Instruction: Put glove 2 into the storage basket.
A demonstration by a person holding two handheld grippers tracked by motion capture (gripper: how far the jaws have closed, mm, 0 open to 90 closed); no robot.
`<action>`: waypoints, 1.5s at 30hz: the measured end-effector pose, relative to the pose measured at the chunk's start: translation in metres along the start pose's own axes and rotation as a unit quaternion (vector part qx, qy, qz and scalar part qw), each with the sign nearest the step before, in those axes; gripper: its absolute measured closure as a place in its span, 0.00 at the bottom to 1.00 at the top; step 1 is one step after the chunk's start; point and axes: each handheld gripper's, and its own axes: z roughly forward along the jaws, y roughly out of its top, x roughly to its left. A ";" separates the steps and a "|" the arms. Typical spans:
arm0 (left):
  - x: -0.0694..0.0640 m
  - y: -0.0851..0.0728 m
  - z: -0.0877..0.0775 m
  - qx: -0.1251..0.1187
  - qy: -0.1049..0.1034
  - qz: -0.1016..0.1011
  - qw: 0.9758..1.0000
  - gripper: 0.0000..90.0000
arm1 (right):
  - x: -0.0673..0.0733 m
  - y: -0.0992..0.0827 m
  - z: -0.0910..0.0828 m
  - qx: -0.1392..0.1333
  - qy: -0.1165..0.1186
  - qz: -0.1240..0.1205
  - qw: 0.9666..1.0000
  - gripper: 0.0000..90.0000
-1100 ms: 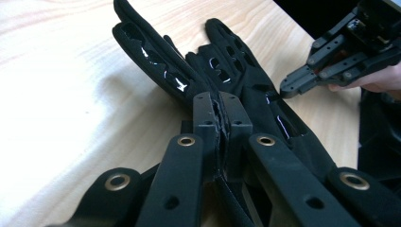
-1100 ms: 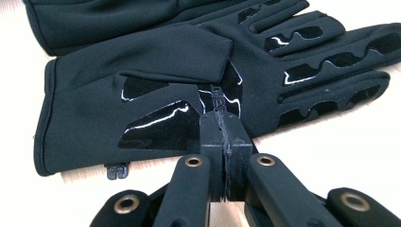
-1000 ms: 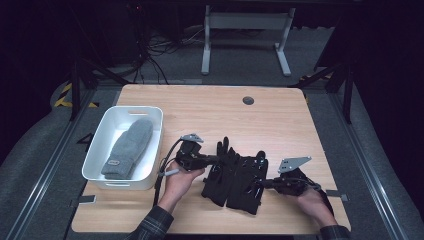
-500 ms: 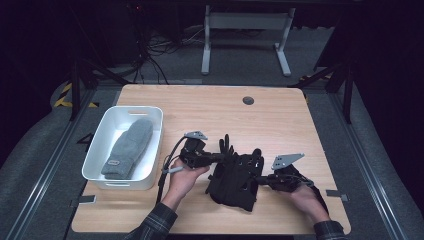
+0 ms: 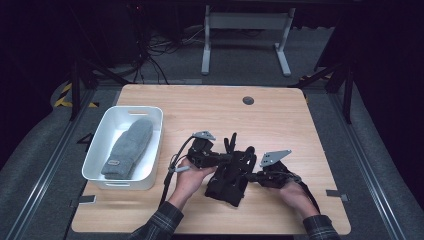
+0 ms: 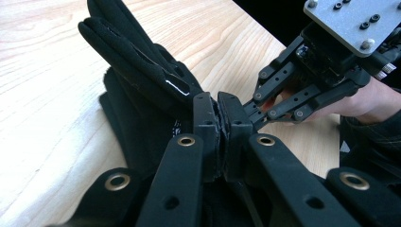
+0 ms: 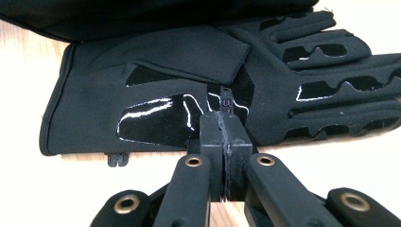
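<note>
While both hands work near the front edge of the wooden table [image 5: 280, 115], we see a pair of black gloves [image 5: 231, 172] lying between them, one glove on top of the other. Seen from above, the left gripper [image 5: 226, 159] reaches in from the left side and the right gripper [image 5: 253, 176] from the right, and both tips meet the black fabric. Looking along the left gripper [image 6: 219, 124], we find its jaws clenched together, with a thin edge of the upper glove [image 6: 142, 66] pinched between the pads and the glove's fingers rising up and away over the wood. Beyond them, the other gripper [image 6: 257, 111] and the hand that holds it come in from the right of that view. Looking along the right gripper [image 7: 224, 137], we find its jaws likewise clenched, nipping a fold at the lower edge of a glove's [image 7: 189, 85] palm, where glossy grip patches show. Well apart, at the table's left, we note a white plastic bin [image 5: 107, 172] that holds a grey knitted mitten [image 5: 127, 147].
</note>
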 end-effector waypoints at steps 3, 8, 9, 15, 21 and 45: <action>-0.001 0.000 0.003 0.003 0.000 0.001 1.000 0.97 | 0.001 0.003 0.003 0.000 0.000 -0.002 1.000 1.00; -0.001 0.000 0.011 0.010 0.000 0.000 1.000 0.97 | 0.002 0.010 0.010 0.000 0.002 -0.008 1.000 1.00; -0.001 0.000 0.013 0.012 0.001 0.000 1.000 0.97 | 0.002 0.011 0.011 -0.001 0.002 -0.009 1.000 1.00; -0.002 -0.002 0.023 0.021 -0.003 -0.001 1.000 0.97 | 0.003 0.014 0.015 -0.002 0.002 -0.013 1.000 1.00; -0.004 -0.003 0.026 0.018 -0.008 0.007 1.000 0.89 | 0.001 0.012 0.009 -0.006 -0.010 -0.013 1.000 0.98; -0.027 -0.025 0.055 0.119 0.011 0.051 0.992 1.00 | -0.062 -0.034 -0.041 -0.037 -0.209 0.101 0.972 0.30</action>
